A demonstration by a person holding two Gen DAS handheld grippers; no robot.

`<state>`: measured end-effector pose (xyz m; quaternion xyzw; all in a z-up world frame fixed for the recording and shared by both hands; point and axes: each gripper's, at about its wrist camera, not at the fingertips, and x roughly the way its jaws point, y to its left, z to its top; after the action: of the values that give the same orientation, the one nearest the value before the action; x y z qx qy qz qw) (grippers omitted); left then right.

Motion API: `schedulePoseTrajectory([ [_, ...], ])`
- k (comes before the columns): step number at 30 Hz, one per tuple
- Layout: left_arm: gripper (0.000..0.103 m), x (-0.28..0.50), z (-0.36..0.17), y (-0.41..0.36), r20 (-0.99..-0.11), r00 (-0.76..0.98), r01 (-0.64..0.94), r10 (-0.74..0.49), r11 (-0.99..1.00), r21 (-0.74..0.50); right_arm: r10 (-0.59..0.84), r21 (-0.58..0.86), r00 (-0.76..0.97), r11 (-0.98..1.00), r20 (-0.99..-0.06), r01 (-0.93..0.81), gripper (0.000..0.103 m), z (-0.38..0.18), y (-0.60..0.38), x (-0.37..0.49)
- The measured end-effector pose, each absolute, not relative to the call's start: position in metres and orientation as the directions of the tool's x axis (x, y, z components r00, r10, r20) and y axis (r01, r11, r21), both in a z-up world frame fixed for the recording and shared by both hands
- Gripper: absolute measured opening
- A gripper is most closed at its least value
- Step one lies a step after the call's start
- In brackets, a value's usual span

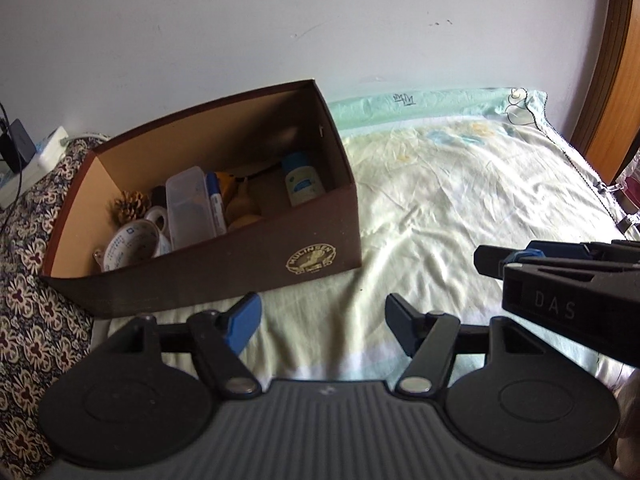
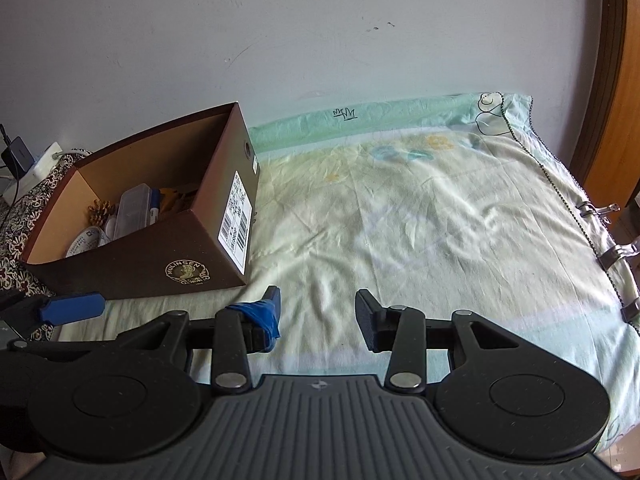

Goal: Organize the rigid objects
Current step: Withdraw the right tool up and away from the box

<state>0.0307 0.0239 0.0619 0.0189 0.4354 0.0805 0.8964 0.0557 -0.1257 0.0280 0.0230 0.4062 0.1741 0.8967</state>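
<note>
A brown shoebox [image 1: 256, 256] stands open on the bed at the left; it also shows in the right wrist view [image 2: 160, 252]. Inside lie a clear plastic case [image 1: 188, 204], a white lotion bottle [image 1: 302, 180], a blue-capped marker [image 1: 215, 200], a pine cone [image 1: 131, 205], a printed cup [image 1: 132, 242] and yellow items. My left gripper [image 1: 322, 322] is open and empty, just in front of the box. My right gripper [image 2: 318, 316] is open and empty over the bare sheet; it appears at the right of the left wrist view [image 1: 560, 276].
The pale printed bedsheet [image 2: 420, 220] stretches right of the box. A floral pillow [image 1: 28, 300] lies at the left, with a white power strip [image 1: 36, 160] and charger behind it. A wooden bedframe [image 2: 616, 100] and metal clips [image 2: 612, 256] line the right edge. A wall is behind.
</note>
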Motion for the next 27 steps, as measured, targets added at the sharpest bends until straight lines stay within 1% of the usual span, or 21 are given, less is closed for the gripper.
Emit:
schedulePoseTrajectory([
  [4, 0.068, 0.029, 0.06, 0.038, -0.768, 0.607, -0.186, 0.206, 0.976, 0.115, 0.355, 0.18, 0.604, 0.926, -0.713, -0.331, 0.025, 0.032, -0.11, 0.061],
  [7, 0.068, 0.027, 0.06, 0.049, -0.766, 0.605, -0.216, 0.219, 0.97, 0.106, 0.376, 0.184, 0.602, 0.916, -0.704, -0.357, 0.025, 0.038, -0.098, 0.063],
  [12, 0.068, 0.028, 0.066, 0.068, -0.744, 0.616, -0.264, 0.259, 0.958, 0.114, 0.416, 0.195, 0.604, 0.897, -0.68, -0.398, 0.025, 0.049, -0.076, 0.068],
  [16, 0.068, 0.033, 0.072, 0.087, -0.731, 0.624, -0.306, 0.275, 0.947, 0.095, 0.446, 0.192, 0.611, 0.879, -0.654, -0.436, 0.025, 0.059, -0.058, 0.071],
  [19, 0.068, 0.038, 0.071, 0.098, -0.718, 0.625, -0.329, 0.307, 0.937, 0.114, 0.464, 0.176, 0.62, 0.866, -0.633, -0.469, 0.026, 0.063, -0.042, 0.073],
  [27, 0.068, 0.052, 0.056, 0.127, -0.729, 0.6, -0.361, 0.329, 0.925, 0.12, 0.473, 0.156, 0.625, 0.856, -0.621, -0.492, 0.026, 0.058, -0.013, 0.086],
])
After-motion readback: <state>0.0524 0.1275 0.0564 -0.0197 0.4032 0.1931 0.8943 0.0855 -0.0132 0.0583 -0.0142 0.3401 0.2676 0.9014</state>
